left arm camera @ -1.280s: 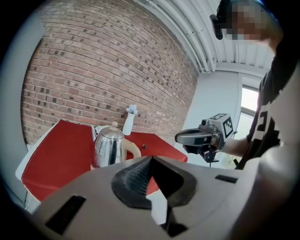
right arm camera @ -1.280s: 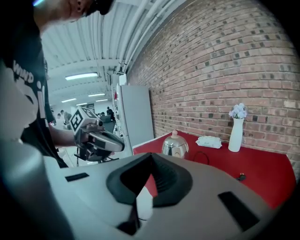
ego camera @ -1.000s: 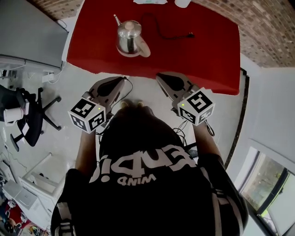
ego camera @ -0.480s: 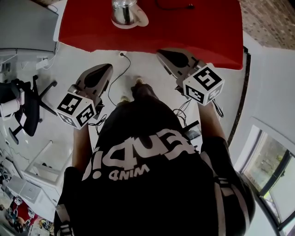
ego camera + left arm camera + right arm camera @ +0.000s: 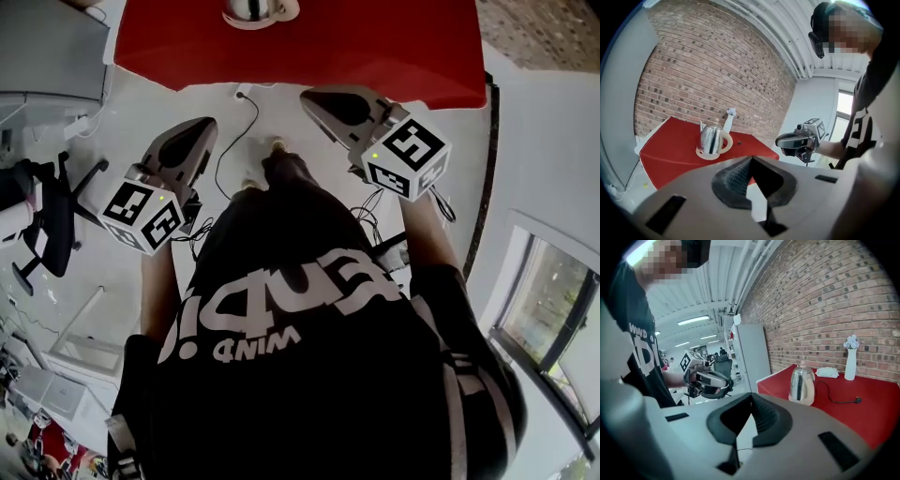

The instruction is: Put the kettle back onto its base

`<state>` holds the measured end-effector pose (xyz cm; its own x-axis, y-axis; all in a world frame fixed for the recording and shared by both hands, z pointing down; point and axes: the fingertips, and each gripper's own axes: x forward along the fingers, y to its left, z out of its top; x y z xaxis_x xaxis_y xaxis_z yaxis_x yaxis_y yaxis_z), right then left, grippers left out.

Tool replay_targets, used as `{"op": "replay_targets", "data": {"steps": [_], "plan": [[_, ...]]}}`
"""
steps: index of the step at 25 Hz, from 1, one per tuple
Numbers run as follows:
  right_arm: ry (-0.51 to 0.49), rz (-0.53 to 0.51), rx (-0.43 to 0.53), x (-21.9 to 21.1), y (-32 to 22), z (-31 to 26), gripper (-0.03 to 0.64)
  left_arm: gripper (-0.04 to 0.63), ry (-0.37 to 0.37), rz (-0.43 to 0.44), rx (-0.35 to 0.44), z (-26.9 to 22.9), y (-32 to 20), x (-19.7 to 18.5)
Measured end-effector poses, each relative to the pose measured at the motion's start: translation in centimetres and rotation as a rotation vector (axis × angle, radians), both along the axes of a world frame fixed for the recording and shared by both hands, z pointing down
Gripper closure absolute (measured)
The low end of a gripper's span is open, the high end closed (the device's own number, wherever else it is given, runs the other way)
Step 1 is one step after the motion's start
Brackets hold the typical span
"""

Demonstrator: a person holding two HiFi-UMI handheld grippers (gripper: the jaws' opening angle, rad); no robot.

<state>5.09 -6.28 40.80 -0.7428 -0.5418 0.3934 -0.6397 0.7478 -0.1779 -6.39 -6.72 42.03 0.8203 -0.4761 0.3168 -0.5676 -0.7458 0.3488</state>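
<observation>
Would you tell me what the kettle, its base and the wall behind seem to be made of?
Kettle: polished metal, probably stainless steel, given its mirror-like reflections. Base: cream and matte, likely plastic. Wall: bare brick, mortar joints visible.

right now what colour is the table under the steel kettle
Red table top, best in left gripper view.
</observation>
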Motion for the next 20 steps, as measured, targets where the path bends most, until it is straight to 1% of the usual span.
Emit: {"op": "replay_targets", "data": {"steps": [4, 8, 13, 20], "plan": [[0.0, 0.026, 0.006, -0.8, 2.6, -0.4, 0.595, 0.586, -0.013, 0.034, 0.015, 0.0, 2.5, -0.7], [-0.019, 0.069, 0.024, -2.8, 6.4, -1.6, 0.595, 0.586, -0.012, 0.063, 0.035, -0.7, 5.9, -2.7], [-0.044, 0.07, 0.013, -3.4, 7.1, -1.8, 0.595, 0.586, -0.017, 0.07, 0.045, -0.9, 6.1, -3.0], [-0.042, 0.049, 0.003, -3.4, 8.4, -1.7, 0.595, 0.586, -0.021, 0.094, 0.048, -1.1, 6.6, -2.1]]}}
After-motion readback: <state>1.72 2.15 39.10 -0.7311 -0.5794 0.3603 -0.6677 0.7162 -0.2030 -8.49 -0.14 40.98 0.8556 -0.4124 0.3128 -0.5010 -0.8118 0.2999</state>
